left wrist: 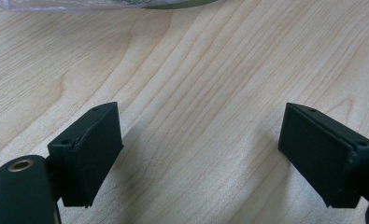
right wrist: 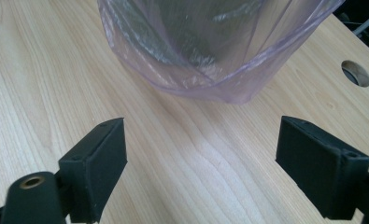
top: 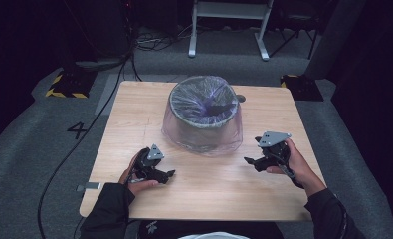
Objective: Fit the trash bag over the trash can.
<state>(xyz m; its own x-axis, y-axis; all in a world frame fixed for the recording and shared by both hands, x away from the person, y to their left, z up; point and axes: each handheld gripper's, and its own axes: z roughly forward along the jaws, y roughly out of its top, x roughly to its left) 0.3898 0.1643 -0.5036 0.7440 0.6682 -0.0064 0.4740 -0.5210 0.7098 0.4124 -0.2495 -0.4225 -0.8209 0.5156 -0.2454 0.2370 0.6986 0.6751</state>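
Bin position: the bin stands upright at the table's middle, toward the far side, its axis vertical and its round mouth facing up.
Bin from the jaws: it lies beyond both grippers, far and to the right of the left gripper, far and to the left of the right gripper.
Nearer hand: close call, but I'd give it to the right; in the right gripper view the bag's hem sits just past the jaws, while the left gripper view catches a mere sliver of it at the top edge.
Left gripper state: jaws spread wide, nothing between them, bare wood below.
Right gripper state: likewise spread and empty, low over the table.
Bin look: grey, round, lined with a thin, translucent purple bag that drapes over the rim and flares out loose down to the tabletop.
Bag handling: looks flimsy and crinkly, likely to slip or bunch when pinched.
Inside the bin: something dark at the bottom, too unclear to name.
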